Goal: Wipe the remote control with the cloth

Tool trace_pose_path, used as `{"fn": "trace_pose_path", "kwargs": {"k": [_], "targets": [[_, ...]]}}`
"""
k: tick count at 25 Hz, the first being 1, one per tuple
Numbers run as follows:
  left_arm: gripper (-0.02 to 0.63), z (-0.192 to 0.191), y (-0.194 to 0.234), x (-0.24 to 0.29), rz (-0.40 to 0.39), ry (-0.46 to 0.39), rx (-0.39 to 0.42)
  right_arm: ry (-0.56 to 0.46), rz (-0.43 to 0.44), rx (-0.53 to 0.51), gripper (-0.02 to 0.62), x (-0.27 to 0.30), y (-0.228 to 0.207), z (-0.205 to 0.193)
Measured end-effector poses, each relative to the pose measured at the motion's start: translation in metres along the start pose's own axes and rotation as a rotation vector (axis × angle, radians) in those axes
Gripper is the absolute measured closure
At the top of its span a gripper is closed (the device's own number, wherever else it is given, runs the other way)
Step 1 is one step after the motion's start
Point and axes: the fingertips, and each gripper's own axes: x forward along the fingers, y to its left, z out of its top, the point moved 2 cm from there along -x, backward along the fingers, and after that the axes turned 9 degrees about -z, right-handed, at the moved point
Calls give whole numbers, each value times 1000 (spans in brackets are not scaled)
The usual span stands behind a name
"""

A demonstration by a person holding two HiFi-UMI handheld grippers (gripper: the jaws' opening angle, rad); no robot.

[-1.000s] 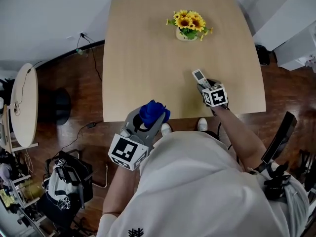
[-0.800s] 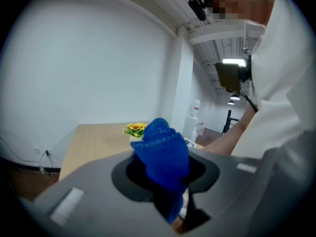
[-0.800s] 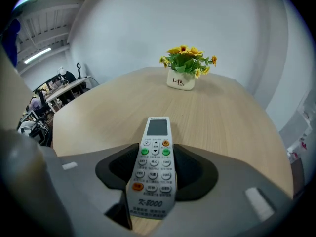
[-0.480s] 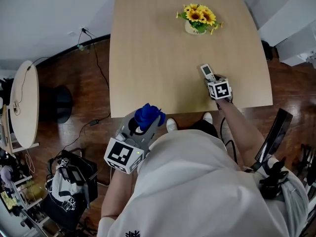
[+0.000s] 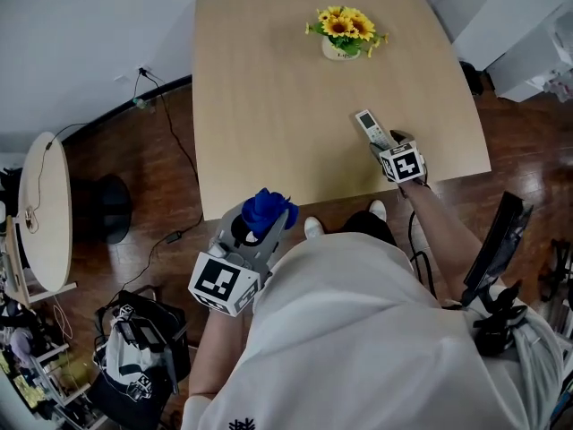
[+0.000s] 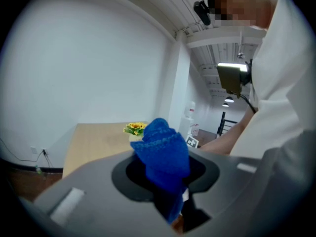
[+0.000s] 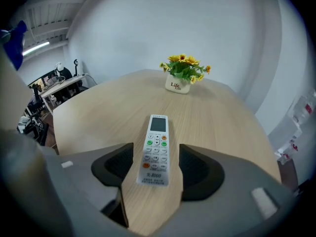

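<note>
Your right gripper has jaws apart, just been opening — the remote lies free between them on the table, flowers at twelve o'clock. Your left gripper clamps the cloth — wiping seems next; carry it across.

Wooden table with remote, flowerpot

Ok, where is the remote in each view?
Head view: remote on the table, right side, just ahead of the right gripper.
Left gripper view: not in it; blue cloth fills the middle.
Right gripper view: remote at centre, lying between jaws that have just been opening, not gripped.
Shared landmark: the flower pot.
</note>
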Motion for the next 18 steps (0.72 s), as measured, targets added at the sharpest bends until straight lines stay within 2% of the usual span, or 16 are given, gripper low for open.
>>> {"fn": "trace_pose_path", "kwargs": {"k": [4,8,11,15,18], "targets": [[463,-12,-15,1,-71,-8,8,-57,-22,26,302,-63,4,-14],[463,-35,-23,24,-152,0,-17,-53,-32,40,302,-115,1,-42],[463,-45,-39,44,-199,8,-4,-56,-31,30,302,-153,-5,-60],[463,-43,-83,57,-215,-2,11,-84,-14,-5,299,-201,-14,-88],[463,-41,-116,64,-193,16,13,-134,10,-26,299,-229,-17,-99]]}}
